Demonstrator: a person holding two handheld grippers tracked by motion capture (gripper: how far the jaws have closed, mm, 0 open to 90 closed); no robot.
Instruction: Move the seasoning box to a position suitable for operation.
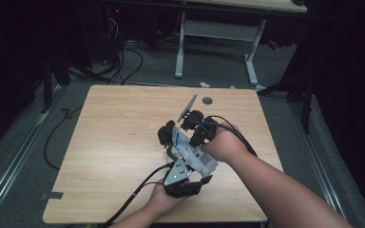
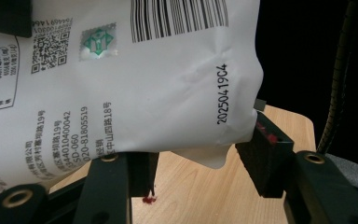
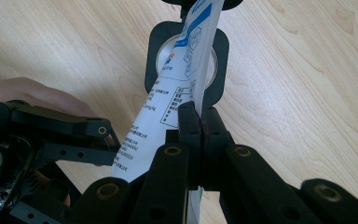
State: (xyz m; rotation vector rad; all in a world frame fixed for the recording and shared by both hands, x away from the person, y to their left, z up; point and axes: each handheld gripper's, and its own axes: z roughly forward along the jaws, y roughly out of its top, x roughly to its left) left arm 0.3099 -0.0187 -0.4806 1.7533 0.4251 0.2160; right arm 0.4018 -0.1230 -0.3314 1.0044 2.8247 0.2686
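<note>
From above I look down on the table [image 1: 123,142]; my two gripper cameras (very near) share the white pouch [image 2: 144,84].

Your two grippers are black, with brass-ringed screw holes along their jaw arms. The left gripper [image 1: 183,183] carries a grey three-cornered plate — white dots on it — and trails a black cable. Beside it, the right gripper [image 1: 200,129] trails another.
</note>
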